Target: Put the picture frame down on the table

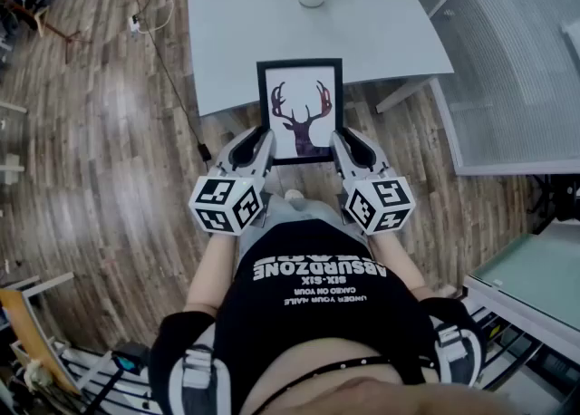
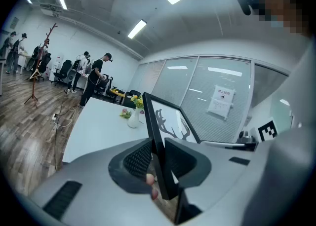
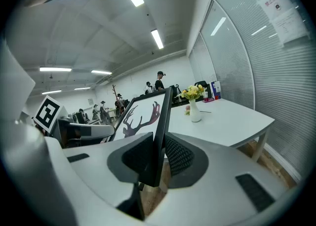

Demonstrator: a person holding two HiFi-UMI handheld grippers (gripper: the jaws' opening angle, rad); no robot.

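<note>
Both picture frame [image 1: 300, 78] sides are pinched by left gripper [image 1: 264, 139] and right gripper [image 1: 337, 139]; setting-down on the table [image 1: 236, 33] is left.

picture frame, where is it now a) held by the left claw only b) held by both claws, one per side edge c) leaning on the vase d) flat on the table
b: the left claw and right claw each clamp a side edge of the picture frame, whose lower part hangs past the edge of the table.
</note>
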